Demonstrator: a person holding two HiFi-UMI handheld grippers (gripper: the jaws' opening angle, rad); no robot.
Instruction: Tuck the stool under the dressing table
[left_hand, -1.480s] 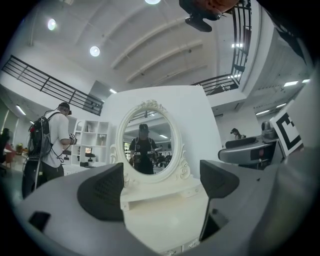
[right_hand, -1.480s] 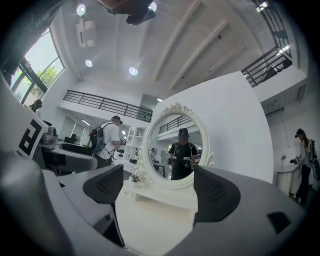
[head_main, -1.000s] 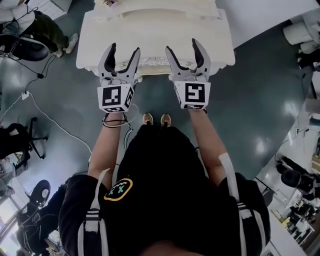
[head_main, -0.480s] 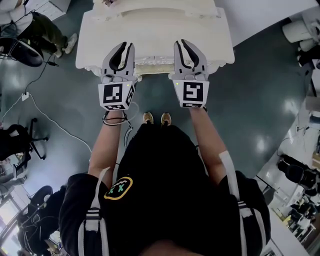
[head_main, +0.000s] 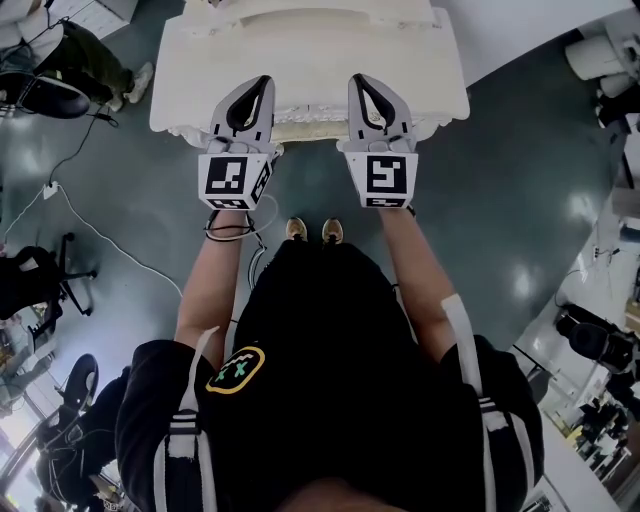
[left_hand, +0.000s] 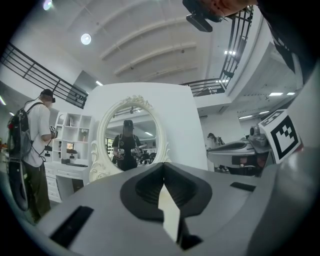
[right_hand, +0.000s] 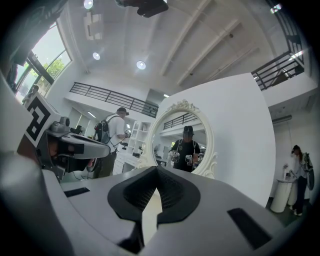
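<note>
Your left hand-held gripper (head_main: 258, 84) and right hand-held gripper (head_main: 362, 82) are both pinched together on nothing. They hover at the front edge of the counter (head_main: 310, 45), upper middle of the head view. No stool shows anywhere: it may sit hidden beneath that counter, or lie out of frame. Expect a stiff frame, a soft seat and some weight; I'd grip the rigid seat rim on both sides. Only the gripper views show the oval mirror (left_hand: 127, 142); only the head view shows the floor (head_main: 520, 180) by your shoes.
</note>
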